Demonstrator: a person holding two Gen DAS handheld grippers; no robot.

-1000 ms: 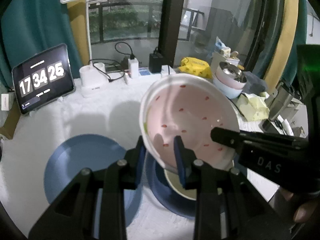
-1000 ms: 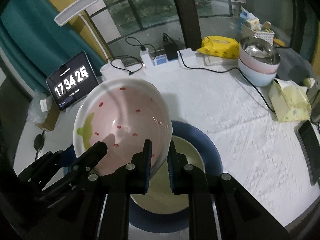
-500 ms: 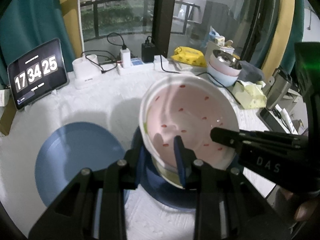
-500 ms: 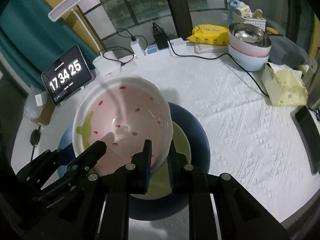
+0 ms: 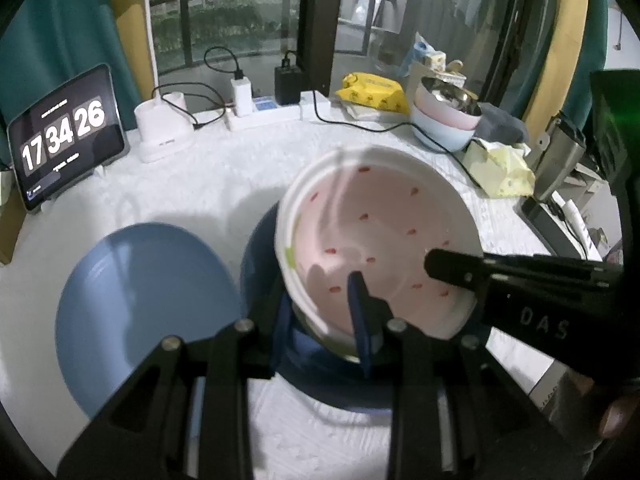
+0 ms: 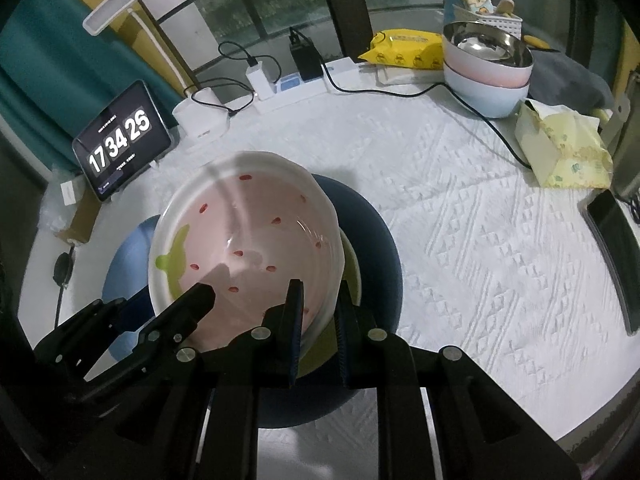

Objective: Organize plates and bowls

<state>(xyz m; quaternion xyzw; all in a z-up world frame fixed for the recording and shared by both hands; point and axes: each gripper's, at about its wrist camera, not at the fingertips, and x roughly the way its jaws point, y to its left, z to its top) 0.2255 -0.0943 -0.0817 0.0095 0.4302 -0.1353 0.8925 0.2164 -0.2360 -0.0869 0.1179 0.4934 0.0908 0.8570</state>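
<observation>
Pink bowl (image 5: 384, 240): white-rimmed, pink inside with red specks and a green mark, held tilted between both grippers, just above the yellow-green dish.
Left gripper (image 5: 320, 308): clamped on the bowl's near-left rim, one finger inside the bowl, the other outside its wall.
Right gripper (image 6: 318, 312): clamped on the bowl's near-right rim, one blue-padded finger inside, the other outside against the wall.
Yellow-green dish (image 6: 352, 268): sits in the dark blue plate, mostly hidden under the bowl.
Dark blue plate (image 6: 380, 240): on the white surface (image 6: 480, 220), directly under the bowl.
Light blue plate (image 5: 140, 308): flat on the surface, just left of the dark blue plate; whether they touch I cannot tell.
Stacked bowls (image 6: 486, 68): far right corner, metal bowl on top, well apart from the grippers.
Clock tablet (image 5: 66, 136): propped at far left.
</observation>
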